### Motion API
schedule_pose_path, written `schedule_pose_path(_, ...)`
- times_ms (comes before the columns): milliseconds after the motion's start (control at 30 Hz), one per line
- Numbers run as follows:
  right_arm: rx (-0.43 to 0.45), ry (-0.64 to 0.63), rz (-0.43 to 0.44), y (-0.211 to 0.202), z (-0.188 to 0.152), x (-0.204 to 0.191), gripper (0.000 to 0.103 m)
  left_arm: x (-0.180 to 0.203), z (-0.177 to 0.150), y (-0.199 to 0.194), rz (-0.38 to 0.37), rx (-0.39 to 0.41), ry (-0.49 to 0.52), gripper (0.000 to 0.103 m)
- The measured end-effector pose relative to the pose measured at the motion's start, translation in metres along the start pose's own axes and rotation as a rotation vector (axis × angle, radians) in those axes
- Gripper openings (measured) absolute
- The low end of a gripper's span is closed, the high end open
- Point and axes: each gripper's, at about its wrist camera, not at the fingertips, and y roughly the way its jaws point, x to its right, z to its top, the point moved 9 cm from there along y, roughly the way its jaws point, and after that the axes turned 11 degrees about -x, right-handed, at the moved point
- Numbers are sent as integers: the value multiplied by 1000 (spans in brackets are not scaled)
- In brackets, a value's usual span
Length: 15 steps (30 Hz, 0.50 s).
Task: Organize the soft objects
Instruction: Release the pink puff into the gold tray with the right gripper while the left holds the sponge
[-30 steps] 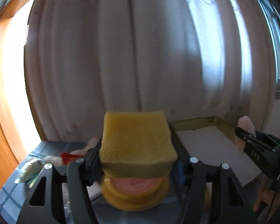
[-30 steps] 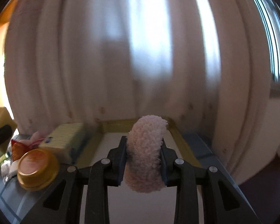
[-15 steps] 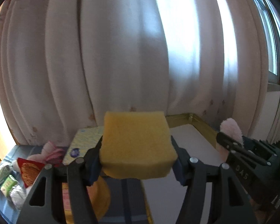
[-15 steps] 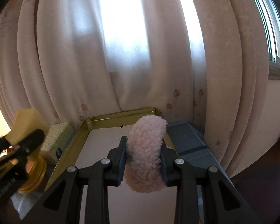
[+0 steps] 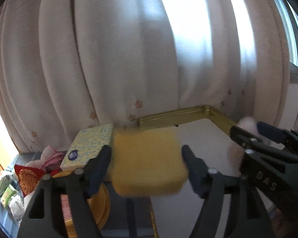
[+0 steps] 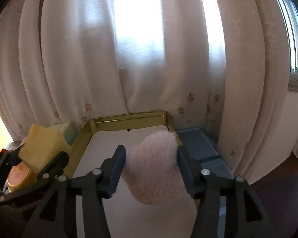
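Observation:
My left gripper has a yellow sponge between its fingers, over the near left edge of a gold-rimmed tray with a white floor. Its jaws are opening, and the blurred sponge is slipping down with a thin gap at the right pad. In the right wrist view my right gripper hangs over the tray with a pink fluffy pad between its fingers. Those jaws are opening too, and the fluff has swelled out and blurs. The left gripper and the sponge show at that view's left.
A pale yellow tissue box stands left of the tray, by a gold round tin, a red packet, a pink cloth and small green packets. A curtain hangs close behind. Dark tabletop lies right of the tray.
The left gripper has swung right from above the tin to the tray's edge. Both pairs of jaws have spread. The sponge sits lower, and the pink pad has puffed out wider.

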Motion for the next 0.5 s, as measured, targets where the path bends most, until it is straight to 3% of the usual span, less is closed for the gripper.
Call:
schedule_pose_path(100,1,22,-2,0,-1,5,66,-14,0,3,16,-10,-58,103)
schedule_pose_path(200,23,44,36,-4,-2,6,68,-22,0,1,6,-3,-82,103)
schedule_pose_path(400,99,39,92,-19,-3,-1,70,-30,3,-8,59,42,-72,103)
schedule_pose_path(433,130,50,119,-25,-2,-1,73,-30,4,-9,63,46,-66,103)
schedule_pose_path(500,190,67,125,-36,-1,2,90,-29,4,-11,79,57,-50,103)
